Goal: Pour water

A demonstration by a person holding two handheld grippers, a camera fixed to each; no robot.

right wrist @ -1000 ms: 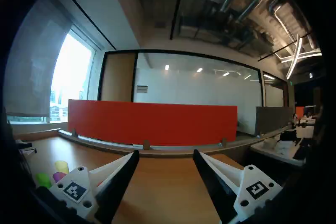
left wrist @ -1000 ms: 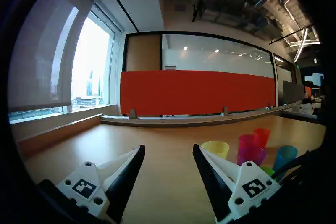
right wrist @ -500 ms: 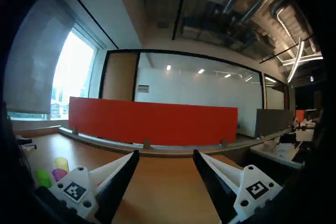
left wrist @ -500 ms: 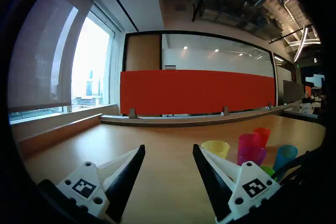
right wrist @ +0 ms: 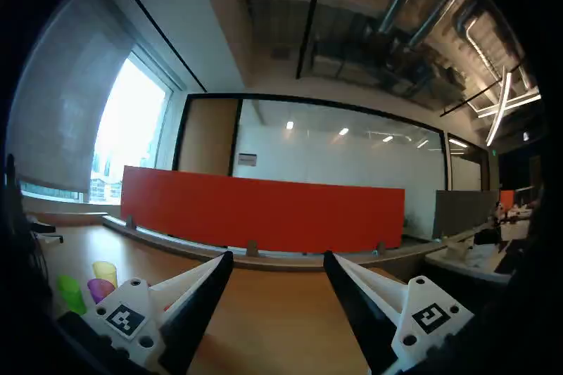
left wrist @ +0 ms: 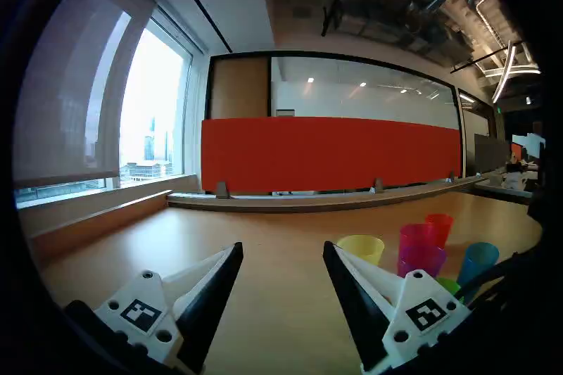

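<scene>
In the left gripper view my left gripper [left wrist: 281, 259] stands open low over the wooden table [left wrist: 211, 234], nothing between its fingers. To its right stands a cluster of plastic cups: a yellow cup [left wrist: 360, 248], a pink one [left wrist: 415, 236], a purple one [left wrist: 422, 260], a red one [left wrist: 440, 227], a teal one [left wrist: 478, 261] and a green rim [left wrist: 447, 283] partly hidden by the right finger. In the right gripper view my right gripper [right wrist: 278, 266] is open and empty; a yellow cup [right wrist: 104, 273], a green cup [right wrist: 70, 292] and a purple cup [right wrist: 100, 289] stand at the far left.
A red divider panel [left wrist: 327, 153] runs along the table's far edge. A window [left wrist: 144, 122] and a wooden ledge [left wrist: 98, 213] lie to the left. Other desks with items [right wrist: 478, 252] stand at the right. Dark cables [left wrist: 500, 276] lie by the cups.
The right gripper view has tilted slightly, so the red panel and cups sit a bit differently in it. The left gripper has stayed still. Both stay open.
</scene>
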